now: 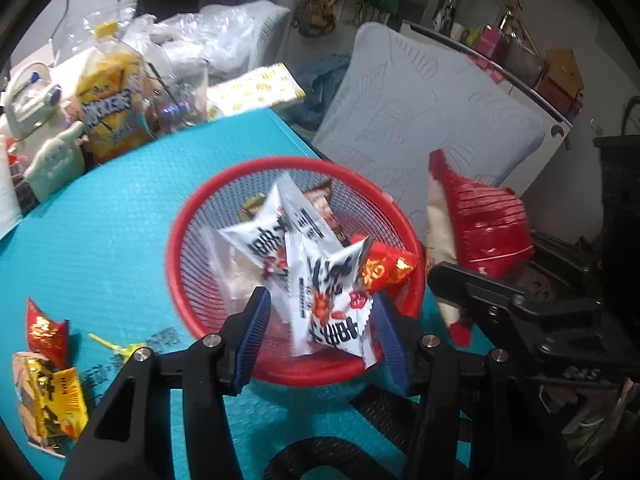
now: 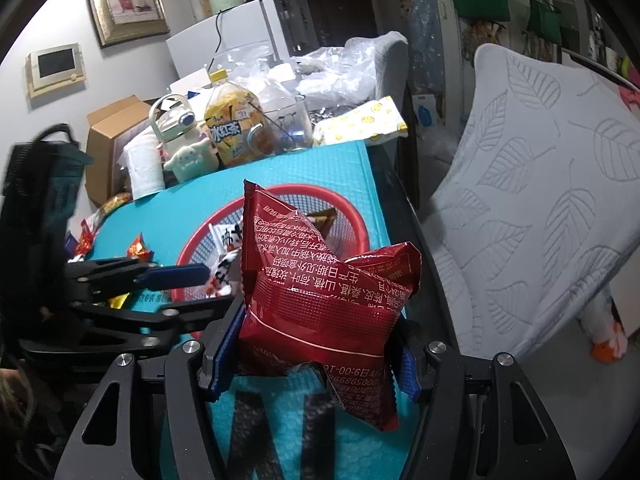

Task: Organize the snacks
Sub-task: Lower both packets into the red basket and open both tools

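Note:
A red mesh basket (image 1: 176, 248) stands on the teal mat (image 1: 100, 220) and holds several snack packets. My left gripper (image 1: 320, 300) hovers over its near rim with the jaws apart. A white packet with black lettering (image 1: 332, 308) hangs blurred between the blue pads, with a gap at the left pad. My right gripper (image 2: 320, 332) is shut on a puffy dark red snack bag (image 2: 320, 280), held just right of the basket (image 2: 352, 208). The left wrist view shows that bag (image 1: 484, 220) beyond the basket's right rim. In the right wrist view the left gripper (image 2: 218, 285) reaches in from the left.
Loose red and yellow packets (image 1: 48, 360) and a yellow lollipop (image 1: 116, 348) lie at the mat's near left. An iced tea bottle (image 1: 112, 108), a cream figurine (image 1: 52, 160) and plastic bags crowd the far side. A grey leaf-patterned cushion (image 2: 540, 200) stands past the table's right edge.

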Demonstrator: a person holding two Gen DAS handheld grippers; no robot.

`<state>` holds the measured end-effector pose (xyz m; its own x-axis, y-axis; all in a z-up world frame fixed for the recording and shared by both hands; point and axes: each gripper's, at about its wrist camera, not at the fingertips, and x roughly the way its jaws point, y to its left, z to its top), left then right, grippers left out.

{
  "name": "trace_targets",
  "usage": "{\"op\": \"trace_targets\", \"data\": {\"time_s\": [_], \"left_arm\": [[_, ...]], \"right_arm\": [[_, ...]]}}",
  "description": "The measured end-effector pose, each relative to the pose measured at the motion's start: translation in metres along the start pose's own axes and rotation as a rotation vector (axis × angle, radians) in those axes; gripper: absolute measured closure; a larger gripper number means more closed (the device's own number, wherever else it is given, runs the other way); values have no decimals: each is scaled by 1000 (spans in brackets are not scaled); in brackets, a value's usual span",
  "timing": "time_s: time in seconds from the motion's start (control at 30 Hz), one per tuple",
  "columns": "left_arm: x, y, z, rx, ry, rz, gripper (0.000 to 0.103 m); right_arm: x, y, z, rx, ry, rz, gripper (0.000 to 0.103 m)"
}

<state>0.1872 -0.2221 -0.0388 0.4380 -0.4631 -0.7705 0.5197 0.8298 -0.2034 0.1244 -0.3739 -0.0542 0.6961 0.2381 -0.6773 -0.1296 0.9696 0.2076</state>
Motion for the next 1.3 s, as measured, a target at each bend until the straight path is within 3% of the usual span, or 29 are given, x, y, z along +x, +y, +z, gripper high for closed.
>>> {"op": "trace_targets", "data": {"time_s": [0.17,0.5,0.73,0.87,1.3], "left_arm": [[-10,9,2,-10,-21,46,51],[-20,28,3,-78,-35,31,51],[-21,35,0,-95,-38,75,51],[-21,40,-3,-106,-37,101,51],[-30,40,-6,-95,-45,155,51]], "right_arm": [[12,7,12,-33,5,28,40],[48,17,25,-77,49,56,40],[65,24,24,-112,84,57,37],[62,25,25,-108,78,54,24],[48,26,24,-86,51,25,12]]}}
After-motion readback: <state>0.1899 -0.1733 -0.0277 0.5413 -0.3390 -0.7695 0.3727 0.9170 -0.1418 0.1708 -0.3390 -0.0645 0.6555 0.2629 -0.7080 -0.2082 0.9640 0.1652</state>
